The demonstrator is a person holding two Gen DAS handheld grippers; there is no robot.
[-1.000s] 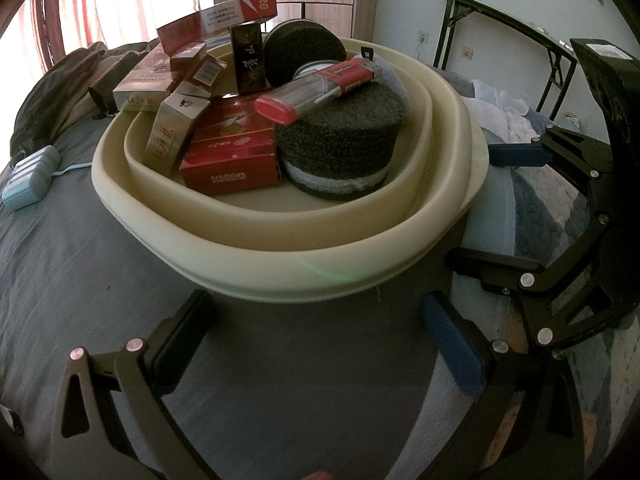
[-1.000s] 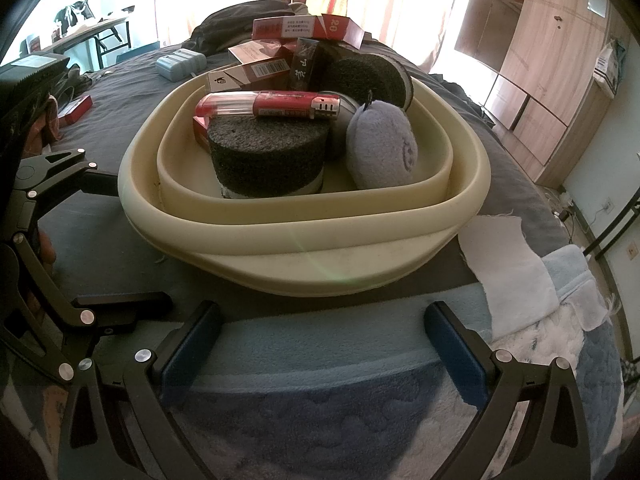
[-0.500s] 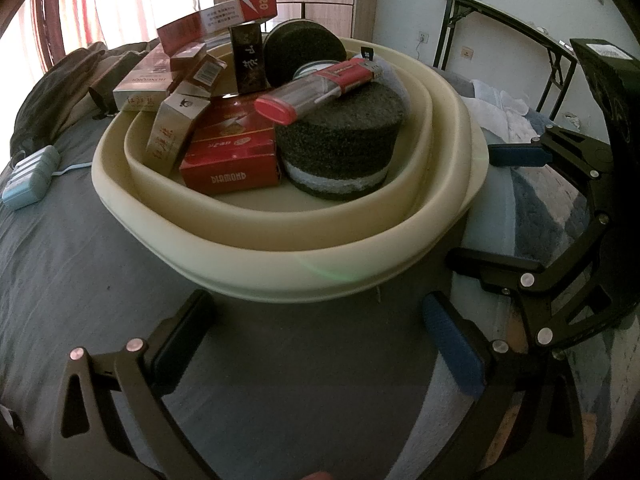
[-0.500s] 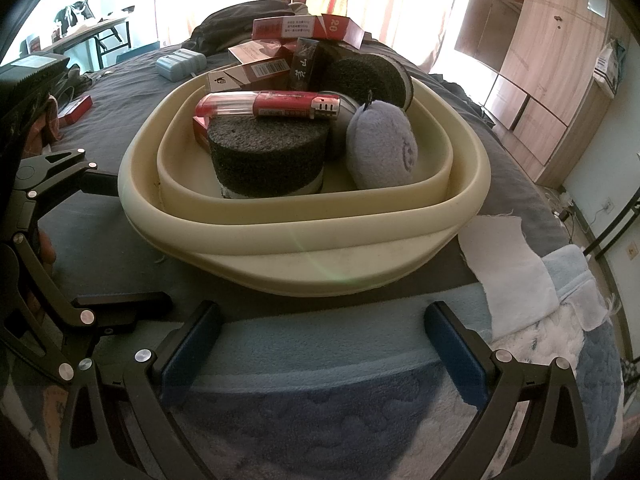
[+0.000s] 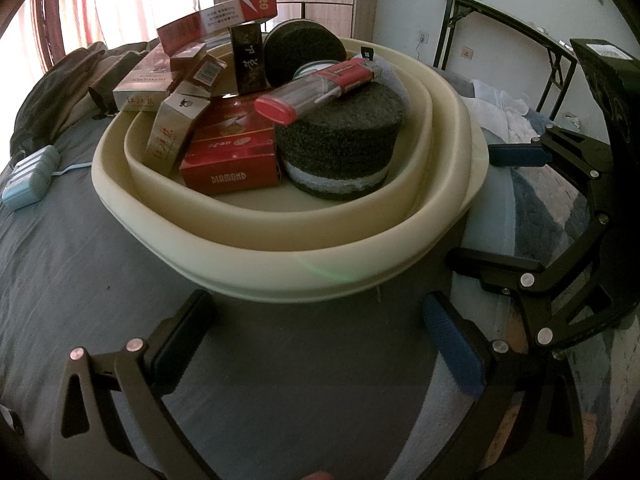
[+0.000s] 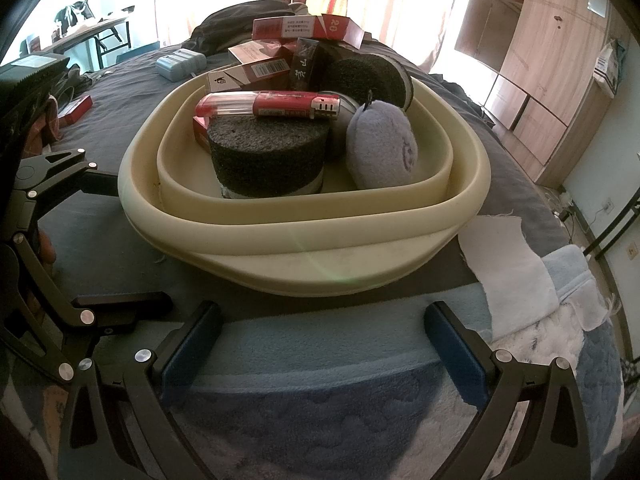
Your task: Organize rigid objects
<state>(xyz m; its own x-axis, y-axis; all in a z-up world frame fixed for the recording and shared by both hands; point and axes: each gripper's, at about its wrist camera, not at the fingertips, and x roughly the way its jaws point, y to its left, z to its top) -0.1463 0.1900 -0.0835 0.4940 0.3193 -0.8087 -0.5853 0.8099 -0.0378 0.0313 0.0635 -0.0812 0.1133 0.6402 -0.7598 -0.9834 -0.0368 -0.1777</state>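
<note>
Basin: a cream basin (image 5: 280,256) is sitting on the grey bedcover (image 5: 80,280), filling the centre of both views, with a second cream tub nested inside it.
Contents: cigarette boxes are piling up at the upper left of the left view, one red box (image 5: 230,170) lying flat in front; a dark foam disc (image 6: 266,160) is carrying a big red lighter (image 6: 268,106) across its top; a blue plush pouch (image 6: 380,148) is leaning at the inner tub's right.
Left gripper (image 5: 320,332): hovering low in its frame, jaws spread wide, holding nothing.
Right gripper (image 6: 320,336): likewise gaping and empty, hanging just short of the basin over a blue blanket (image 6: 320,380).
Strays: a pale blue case (image 5: 30,178) is lying at the left edge, a red box (image 6: 74,110) at the right view's far left.
Risk: the lighter is balancing unsupported, and the stacked boxes are overhanging the rim; nudging the basin would probably be sending them sliding onto the soft bedding.
</note>
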